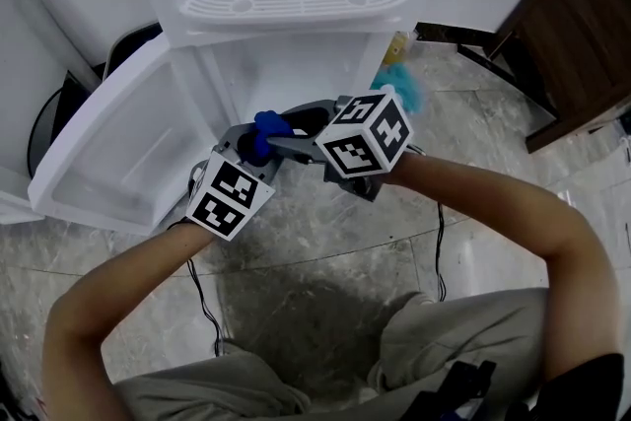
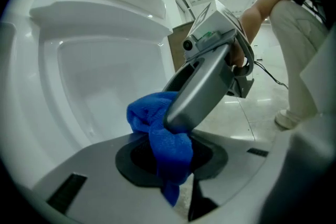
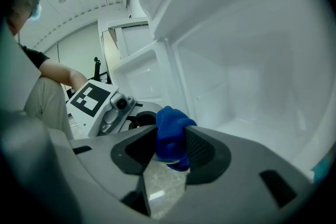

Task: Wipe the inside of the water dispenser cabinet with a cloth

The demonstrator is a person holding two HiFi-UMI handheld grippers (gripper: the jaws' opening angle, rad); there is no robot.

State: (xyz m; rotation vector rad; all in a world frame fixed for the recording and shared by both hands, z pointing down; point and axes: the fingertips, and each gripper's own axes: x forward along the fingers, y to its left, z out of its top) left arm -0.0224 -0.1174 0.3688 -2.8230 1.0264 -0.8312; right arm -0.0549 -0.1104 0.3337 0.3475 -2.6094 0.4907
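A blue cloth [image 1: 264, 128] is bunched between both grippers in front of the open white dispenser cabinet [image 1: 296, 74]. My left gripper [image 1: 254, 151] comes in from the lower left and is shut on the cloth [image 2: 164, 140], which hangs down between its jaws. My right gripper [image 1: 288, 131] reaches in from the right. Its jaws are shut on the upper lump of the cloth [image 3: 170, 136]. One right finger [image 2: 202, 89] lies across the cloth in the left gripper view. The left gripper's body [image 3: 105, 107] shows just behind the cloth in the right gripper view.
The cabinet door [image 1: 118, 153] stands swung open to the left. A white drip grille [image 1: 291, 0] tops the cabinet. A teal fluffy thing [image 1: 399, 86] lies right of the cabinet. A dark wooden cabinet [image 1: 572, 25] stands at far right. A cable [image 1: 440, 246] runs over the marble floor.
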